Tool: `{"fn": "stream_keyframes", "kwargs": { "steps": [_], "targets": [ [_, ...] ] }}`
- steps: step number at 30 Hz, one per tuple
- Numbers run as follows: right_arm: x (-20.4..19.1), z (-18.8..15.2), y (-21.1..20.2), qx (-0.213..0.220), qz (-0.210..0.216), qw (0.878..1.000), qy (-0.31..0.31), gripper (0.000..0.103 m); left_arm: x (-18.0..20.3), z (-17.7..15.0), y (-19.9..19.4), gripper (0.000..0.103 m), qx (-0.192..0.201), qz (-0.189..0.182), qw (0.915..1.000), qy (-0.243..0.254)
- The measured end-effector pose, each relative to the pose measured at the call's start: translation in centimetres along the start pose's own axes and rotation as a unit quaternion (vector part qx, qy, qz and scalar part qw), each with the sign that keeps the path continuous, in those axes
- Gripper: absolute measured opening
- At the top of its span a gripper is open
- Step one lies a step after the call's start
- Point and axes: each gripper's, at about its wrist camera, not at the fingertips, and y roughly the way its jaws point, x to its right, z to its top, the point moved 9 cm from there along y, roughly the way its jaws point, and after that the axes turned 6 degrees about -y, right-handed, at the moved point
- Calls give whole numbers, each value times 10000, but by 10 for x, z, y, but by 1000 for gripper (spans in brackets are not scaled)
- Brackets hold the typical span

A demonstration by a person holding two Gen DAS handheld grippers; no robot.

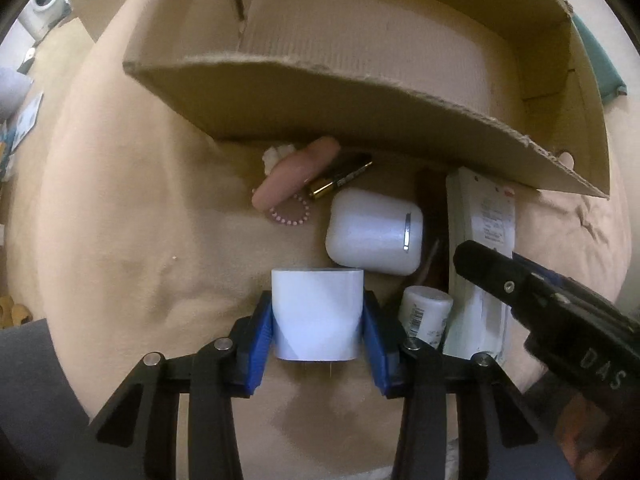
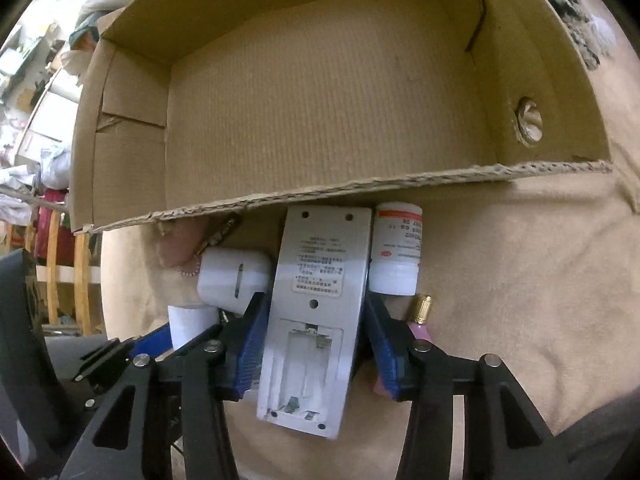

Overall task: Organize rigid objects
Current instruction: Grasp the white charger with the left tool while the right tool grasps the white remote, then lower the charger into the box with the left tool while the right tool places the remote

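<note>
My left gripper (image 1: pixel 318 312) is shut on a white cylinder-shaped block (image 1: pixel 316 300), with a blue pad pressed on each side of it as it rests on the beige cloth. My right gripper (image 2: pixel 316 316) is shut on a white remote (image 2: pixel 320 264) that lies face down with its battery bay uncovered. The remote (image 1: pixel 484 216) also shows in the left wrist view, under the black right finger (image 1: pixel 520 280). An empty cardboard box (image 2: pixel 320 196) stands just beyond both grippers. A white earbud case (image 1: pixel 374 232) lies between the block and the remote.
Against the box's near wall (image 1: pixel 360 120) lie a pink item (image 1: pixel 294 178), a bead bracelet (image 1: pixel 290 216) and a gold-capped tube (image 1: pixel 340 180). A small white jar (image 1: pixel 426 312) sits left of the remote. Right of it are a red-labelled bottle (image 2: pixel 396 252) and a pink gold-capped bottle (image 2: pixel 420 316).
</note>
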Motion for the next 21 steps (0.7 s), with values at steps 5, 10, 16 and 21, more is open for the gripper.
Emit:
{"fn": "stream_keyframes", "kwargs": {
  "steps": [5,10,16,21],
  "targets": [
    [2,-3,-6,61,132,9999,-19,47,-10,4,-8,38,104,146,9998,-82],
    [-7,-10,-8,68,19,9998,-186,47,-27,1,-21,38,245,231,9994,-77],
    [-5,-17,-18,192,60,9994,-278,47,-34,-8,-36,38,357,313,9987,-169],
    [-2,-34,-35,236,255,9992,-198,47,-46,-13,-58,38,474,283,9981,-263]
  ]
}}
